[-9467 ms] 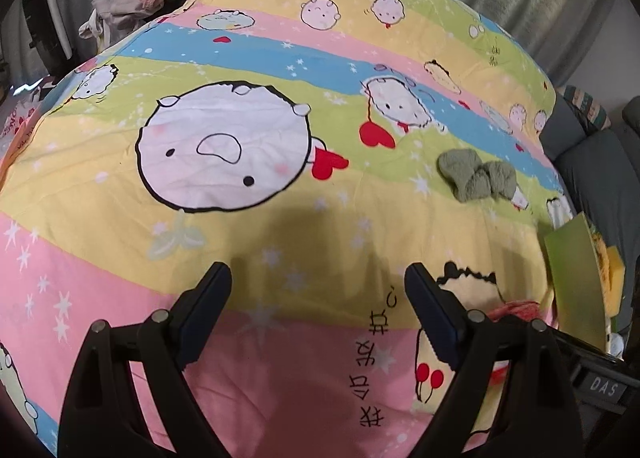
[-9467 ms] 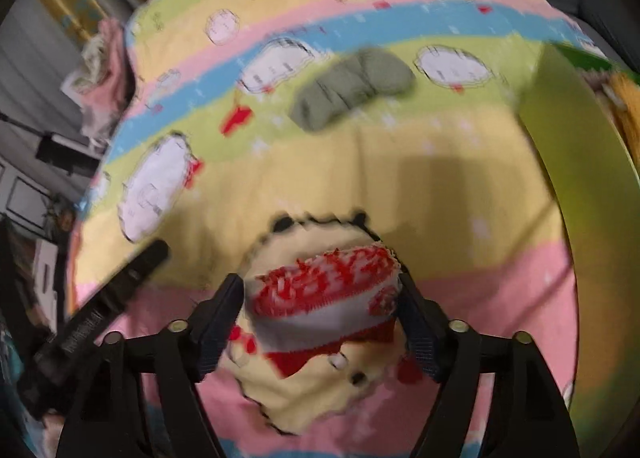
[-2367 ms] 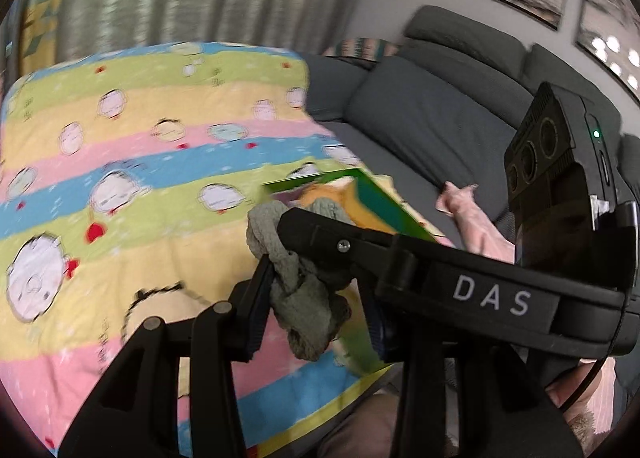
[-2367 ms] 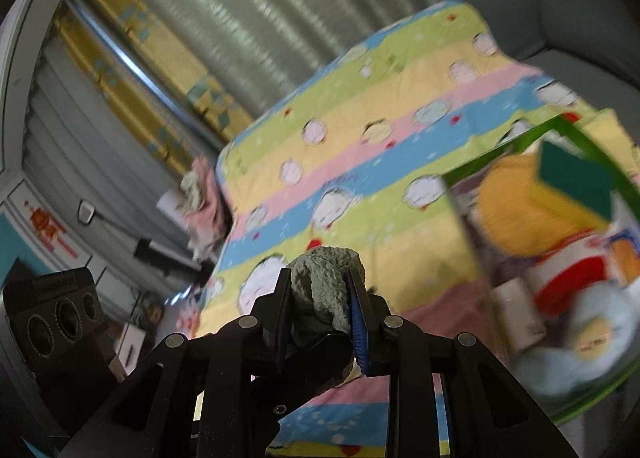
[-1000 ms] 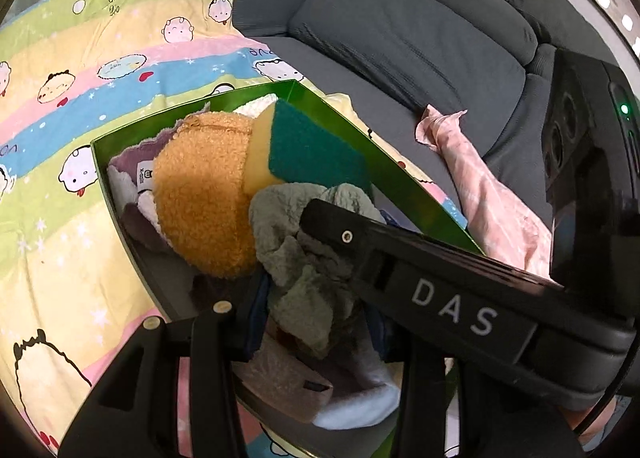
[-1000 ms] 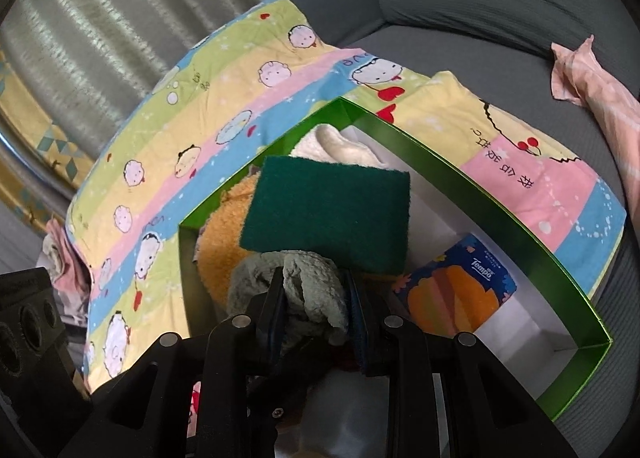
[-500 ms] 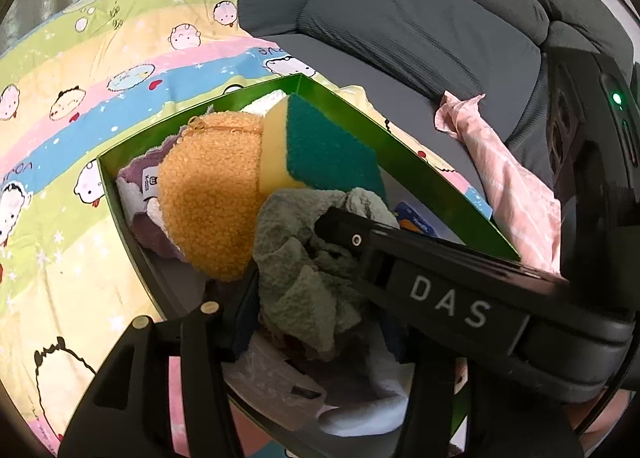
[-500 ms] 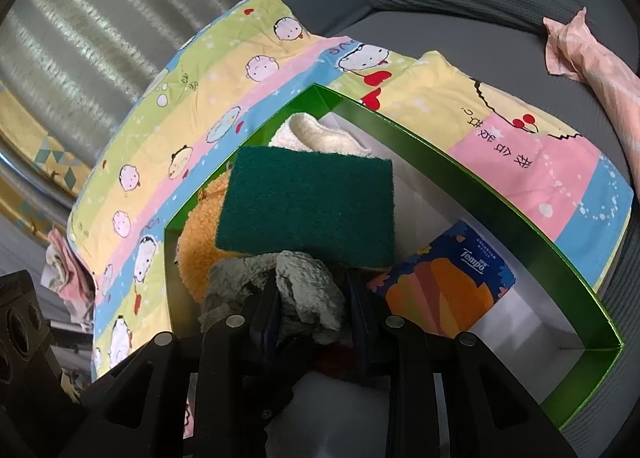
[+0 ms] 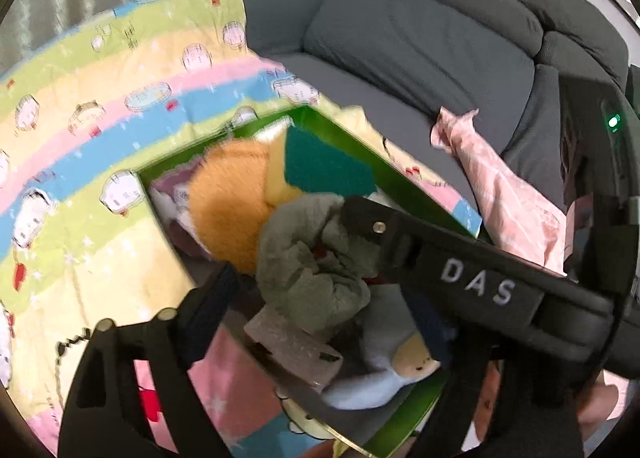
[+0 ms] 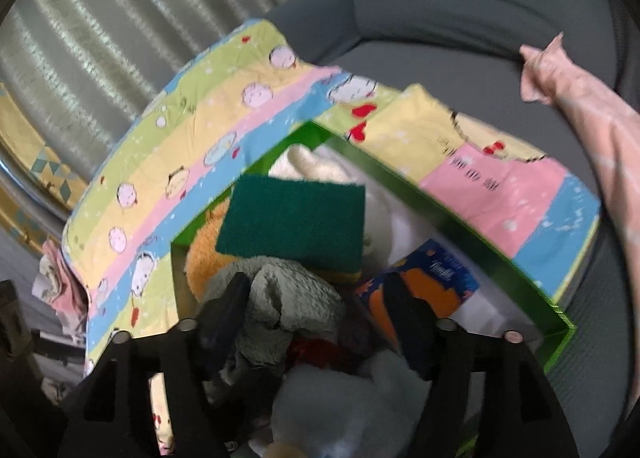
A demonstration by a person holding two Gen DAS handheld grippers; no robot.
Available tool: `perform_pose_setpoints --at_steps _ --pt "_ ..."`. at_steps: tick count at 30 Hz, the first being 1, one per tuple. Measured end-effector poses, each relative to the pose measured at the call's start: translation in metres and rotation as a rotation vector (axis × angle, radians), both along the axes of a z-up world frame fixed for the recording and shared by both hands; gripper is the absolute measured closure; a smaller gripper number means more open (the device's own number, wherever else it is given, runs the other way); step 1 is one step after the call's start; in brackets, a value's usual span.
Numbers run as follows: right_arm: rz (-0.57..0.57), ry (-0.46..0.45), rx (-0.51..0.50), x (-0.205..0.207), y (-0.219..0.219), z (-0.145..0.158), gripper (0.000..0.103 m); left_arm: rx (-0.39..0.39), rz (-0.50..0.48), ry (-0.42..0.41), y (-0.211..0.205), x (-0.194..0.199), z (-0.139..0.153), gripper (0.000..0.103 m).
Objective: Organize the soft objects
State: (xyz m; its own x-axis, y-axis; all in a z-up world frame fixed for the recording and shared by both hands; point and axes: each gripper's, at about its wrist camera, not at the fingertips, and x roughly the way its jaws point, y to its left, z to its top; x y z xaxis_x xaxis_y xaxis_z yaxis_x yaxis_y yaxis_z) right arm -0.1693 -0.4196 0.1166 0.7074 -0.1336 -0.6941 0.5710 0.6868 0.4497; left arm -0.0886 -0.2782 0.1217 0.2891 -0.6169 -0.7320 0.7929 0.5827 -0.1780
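Both tongs, left gripper (image 9: 324, 306) and right gripper (image 10: 320, 310), stand released over the grey-green cloth (image 9: 308, 258) at mid-frame in the green box (image 10: 460, 218).

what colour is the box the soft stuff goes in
Bright green box with a white inside, clearest in the right wrist view.

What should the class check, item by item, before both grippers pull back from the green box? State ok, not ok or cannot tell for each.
1. Grey-green sock bundle inside the green box: ok, it lies on the pile.
2. Left gripper open: ok, jaws spread either side of the bundle.
3. Right gripper open: ok, jaws wide.
4. Bundle free of both grippers: cannot tell, the right gripper's left finger lies against it.
5. Green scouring sponge stable: cannot tell, it sits tilted on the orange plush.
6. Tissue pack clear of the right gripper: cannot tell, one finger overlaps it.
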Motion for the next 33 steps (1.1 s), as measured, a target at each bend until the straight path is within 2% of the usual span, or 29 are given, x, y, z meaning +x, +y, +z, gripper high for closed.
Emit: perform_pose_setpoints --at_steps 2,6,9,13,26,33 --pt "-0.012 -0.02 -0.009 -0.007 0.002 0.007 0.024 -0.019 0.017 -0.038 0.009 -0.004 0.009 0.014" --pt "-0.018 -0.05 -0.052 -0.016 0.012 0.025 0.017 -0.043 0.02 -0.053 0.024 -0.012 0.025 0.013" --pt "-0.026 -0.059 -0.093 -0.02 0.02 0.036 0.017 -0.04 0.045 -0.084 0.033 -0.018 0.036 0.0" --pt "-0.044 -0.07 -0.13 -0.03 0.028 0.048 0.01 -0.065 0.068 -0.098 0.049 -0.024 0.046 0.001" --pt "-0.051 -0.074 -0.159 -0.048 0.047 0.065 0.01 -0.066 0.164 -0.085 0.088 -0.033 0.053 0.001" --pt "-0.034 -0.061 -0.175 -0.051 0.059 0.068 0.01 -0.027 0.185 -0.075 0.095 -0.036 0.047 0.001"
